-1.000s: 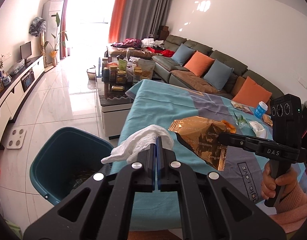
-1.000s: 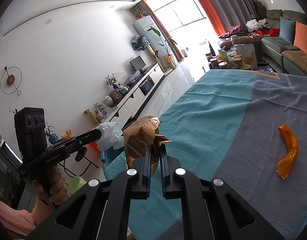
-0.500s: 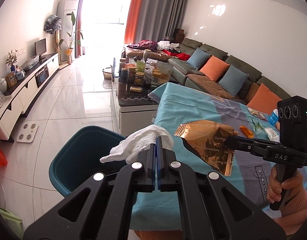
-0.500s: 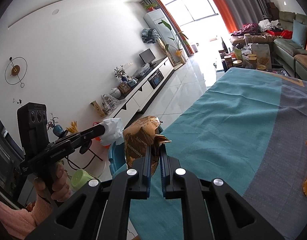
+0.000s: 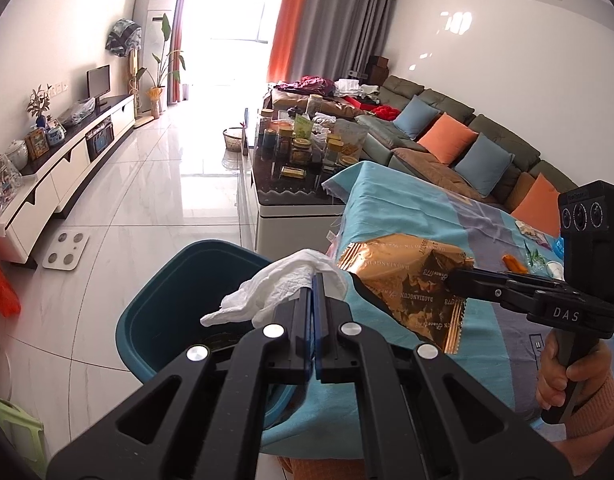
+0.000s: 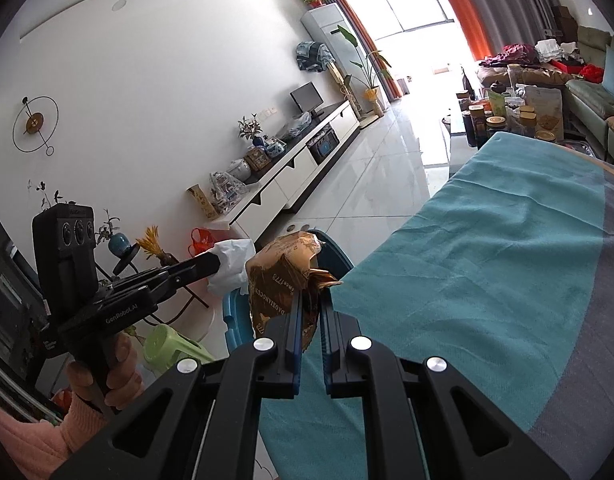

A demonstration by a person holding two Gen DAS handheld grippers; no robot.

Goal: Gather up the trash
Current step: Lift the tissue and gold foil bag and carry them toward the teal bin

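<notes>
My left gripper (image 5: 317,280) is shut on a crumpled white tissue (image 5: 275,294) and holds it in the air above the near rim of a teal trash bin (image 5: 175,304) that stands on the floor beside the table. My right gripper (image 6: 311,294) is shut on a gold foil snack wrapper (image 6: 279,280), held in the air at the table's edge next to the bin (image 6: 331,252). In the left wrist view the wrapper (image 5: 407,280) hangs just right of the tissue. In the right wrist view the tissue (image 6: 231,264) shows left of the wrapper.
The table wears a teal and grey cloth (image 5: 403,208). An orange peel (image 5: 513,262) and small items lie at its far right. A coffee table with jars (image 5: 299,160) stands beyond. A green stool (image 6: 167,344) and a white TV cabinet (image 5: 67,168) are on the left.
Both grippers have moved left off the table toward the bin, carrying the tissue and the wrapper. The bin now sits closer under the tissue.
</notes>
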